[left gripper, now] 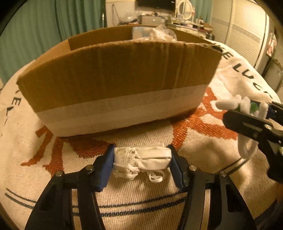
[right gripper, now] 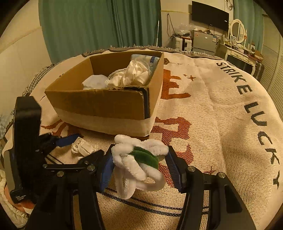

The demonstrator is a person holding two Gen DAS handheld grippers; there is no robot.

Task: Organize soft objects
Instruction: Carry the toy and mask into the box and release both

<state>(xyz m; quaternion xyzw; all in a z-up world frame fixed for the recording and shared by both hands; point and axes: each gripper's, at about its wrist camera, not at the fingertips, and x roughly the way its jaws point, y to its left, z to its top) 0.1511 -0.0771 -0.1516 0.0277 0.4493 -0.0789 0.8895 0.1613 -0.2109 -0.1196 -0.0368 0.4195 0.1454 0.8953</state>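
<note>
My left gripper (left gripper: 141, 159) is shut on a folded white face mask (left gripper: 146, 157), held low over the blanket in front of the cardboard box (left gripper: 115, 70). My right gripper (right gripper: 139, 164) is shut on a fluffy white and green looped toy (right gripper: 139, 162), right of the left gripper (right gripper: 77, 146). The right gripper and toy also show in the left wrist view (left gripper: 251, 109). The box (right gripper: 106, 104) holds several white soft items (right gripper: 130, 74) and a blue-white pack (right gripper: 146, 59).
A cream blanket (right gripper: 221, 109) with orange figures and black "STRIKE LUCKY" letters covers the bed. Green curtains (right gripper: 99, 24) hang behind. A dresser with a round mirror (right gripper: 237, 33) and a wall TV (right gripper: 210, 15) stand at the far right.
</note>
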